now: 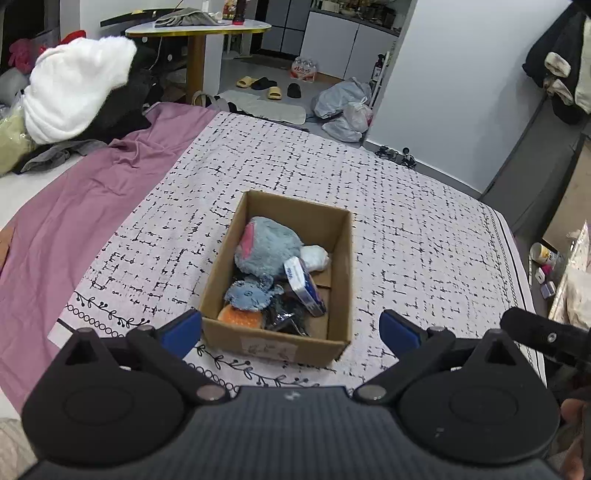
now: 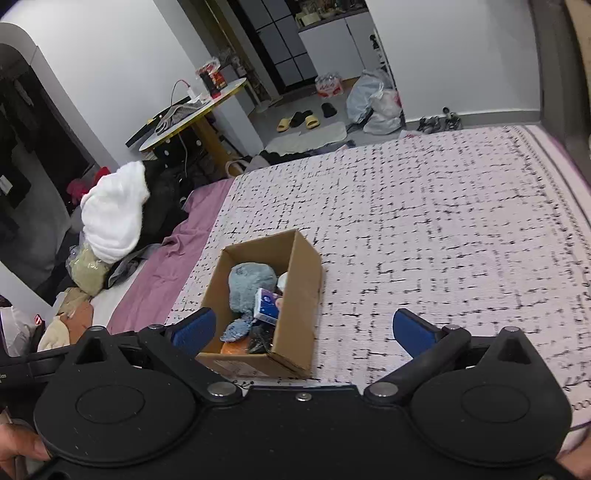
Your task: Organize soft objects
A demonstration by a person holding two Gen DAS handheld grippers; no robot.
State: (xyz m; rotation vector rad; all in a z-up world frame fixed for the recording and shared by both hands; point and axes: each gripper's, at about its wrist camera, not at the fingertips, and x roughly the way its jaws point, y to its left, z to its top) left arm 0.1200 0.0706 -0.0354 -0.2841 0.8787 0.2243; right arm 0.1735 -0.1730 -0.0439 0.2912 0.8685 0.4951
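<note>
An open cardboard box rests on the patterned bedspread. Inside lie a grey-blue plush toy, a small blue plush piece, a tissue pack, a white soft item, an orange item and a dark bundle. My left gripper hovers in front of the box, open and empty. My right gripper is also open and empty, with the box's near corner between its blue fingers.
A purple sheet lies left of the bedspread. A white fluffy bundle and dark clothes sit at the far left. Beyond the bed stand a round yellow-edged table, slippers and plastic bags on the floor.
</note>
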